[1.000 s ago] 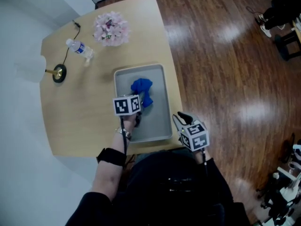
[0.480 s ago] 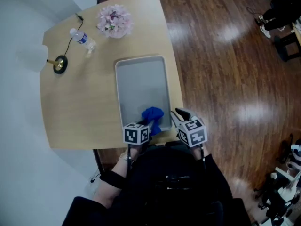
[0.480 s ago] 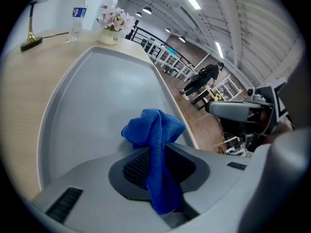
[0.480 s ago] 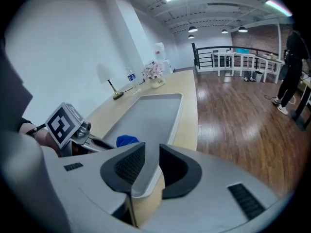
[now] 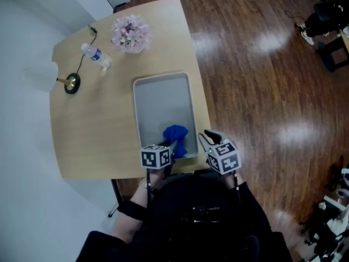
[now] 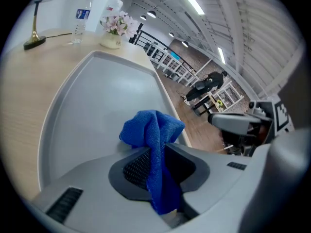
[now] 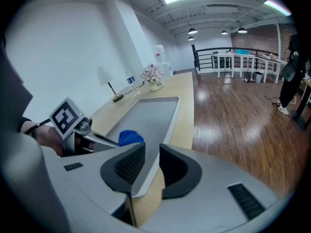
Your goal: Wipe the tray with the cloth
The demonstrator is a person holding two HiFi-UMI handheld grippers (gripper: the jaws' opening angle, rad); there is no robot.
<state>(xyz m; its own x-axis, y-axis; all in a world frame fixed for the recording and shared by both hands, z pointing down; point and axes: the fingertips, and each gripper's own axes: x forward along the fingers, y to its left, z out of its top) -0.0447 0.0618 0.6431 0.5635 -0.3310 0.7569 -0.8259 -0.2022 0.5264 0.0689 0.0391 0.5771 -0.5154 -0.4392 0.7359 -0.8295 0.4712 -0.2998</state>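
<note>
The grey tray [image 5: 163, 100] lies lengthwise on the wooden table [image 5: 92, 130]. A blue cloth [image 5: 176, 135] rests bunched at the tray's near end. My left gripper [image 5: 172, 145] is shut on the cloth [image 6: 153, 130], which hangs between its pads and touches the tray floor [image 6: 97, 96]. My right gripper [image 5: 203, 138] is at the tray's near right corner. In the right gripper view the tray's rim [image 7: 167, 123] runs between the two pads of the right gripper [image 7: 151, 161], and they are shut on it. The cloth [image 7: 130, 138] shows just beyond.
At the table's far end stand a vase of pink flowers [image 5: 130, 33], a water bottle [image 5: 96, 55] and a lamp with a brass base [image 5: 71, 83]. The table's edge runs close along the tray's right side, with wooden floor [image 5: 262, 91] beyond.
The left gripper has pulled the cloth from the middle of the tray to its near end, then kept still. The right gripper has stayed at the tray's corner.
</note>
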